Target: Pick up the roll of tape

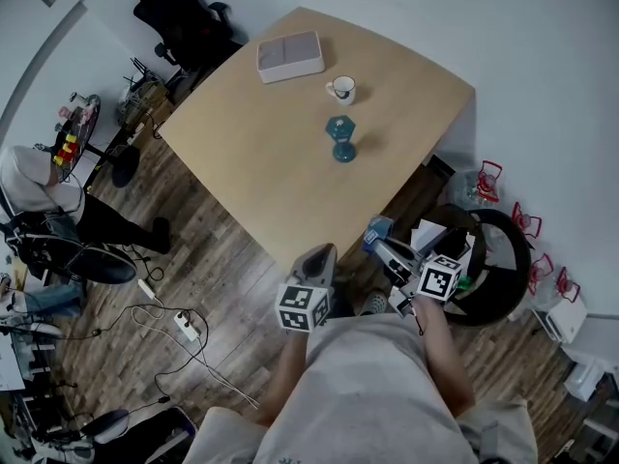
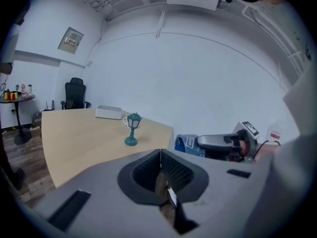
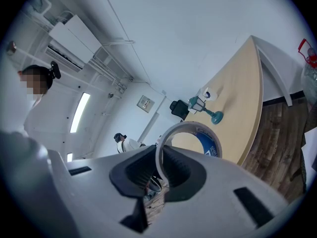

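One roll of tape (image 3: 210,145) | wall pinched between right gripper (image 3: 158,168) jaws, ring jutting past tips | left gripper (image 2: 161,171) jaws together, empty

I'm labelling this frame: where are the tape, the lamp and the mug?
tape (image 3: 206,142): right gripper view, blue inner wall of the roll.
lamp (image 1: 339,128): head view, its teal shade.
mug (image 1: 342,89): head view, its white body.
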### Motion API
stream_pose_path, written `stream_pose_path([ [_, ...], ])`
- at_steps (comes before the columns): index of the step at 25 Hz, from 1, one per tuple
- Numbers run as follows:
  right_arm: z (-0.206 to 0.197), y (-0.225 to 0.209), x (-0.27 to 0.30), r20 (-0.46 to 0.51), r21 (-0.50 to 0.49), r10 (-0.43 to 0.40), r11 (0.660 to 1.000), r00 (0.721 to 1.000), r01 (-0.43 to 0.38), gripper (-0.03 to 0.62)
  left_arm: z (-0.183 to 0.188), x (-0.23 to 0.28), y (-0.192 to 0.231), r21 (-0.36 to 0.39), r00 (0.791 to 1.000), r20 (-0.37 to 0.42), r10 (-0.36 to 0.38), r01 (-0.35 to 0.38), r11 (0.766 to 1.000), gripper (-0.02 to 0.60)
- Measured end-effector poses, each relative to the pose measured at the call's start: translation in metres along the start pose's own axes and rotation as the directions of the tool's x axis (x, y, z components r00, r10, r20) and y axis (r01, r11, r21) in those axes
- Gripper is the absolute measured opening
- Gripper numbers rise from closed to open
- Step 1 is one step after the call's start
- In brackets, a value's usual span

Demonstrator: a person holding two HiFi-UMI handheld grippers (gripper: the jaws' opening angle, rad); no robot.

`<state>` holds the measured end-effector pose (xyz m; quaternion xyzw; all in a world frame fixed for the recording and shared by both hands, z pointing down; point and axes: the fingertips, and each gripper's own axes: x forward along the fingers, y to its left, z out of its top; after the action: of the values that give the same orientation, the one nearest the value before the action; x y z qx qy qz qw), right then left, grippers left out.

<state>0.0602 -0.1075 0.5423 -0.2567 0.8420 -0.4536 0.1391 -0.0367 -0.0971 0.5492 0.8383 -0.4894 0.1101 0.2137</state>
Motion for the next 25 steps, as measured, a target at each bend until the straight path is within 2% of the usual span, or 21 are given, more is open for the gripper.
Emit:
stream_pose_path([
  [12,-0.0025,0.0076,0.0071,-0.009,0.007,0.027,1.0,1.0,-0.027,0.046,0.001,-0.0037,0.0035,0.0,1.0,0.005,0.004,-0.004,1.0,0.005],
  [25,-0.0025,-0.0009,0.0009,0.009,0.027,0.004,1.0,1.0,-0.004,0.045,-0.004,-0.0013,0.0032,-0.016,1.0,0.003,-0.003,0.003,1.0,0.005],
])
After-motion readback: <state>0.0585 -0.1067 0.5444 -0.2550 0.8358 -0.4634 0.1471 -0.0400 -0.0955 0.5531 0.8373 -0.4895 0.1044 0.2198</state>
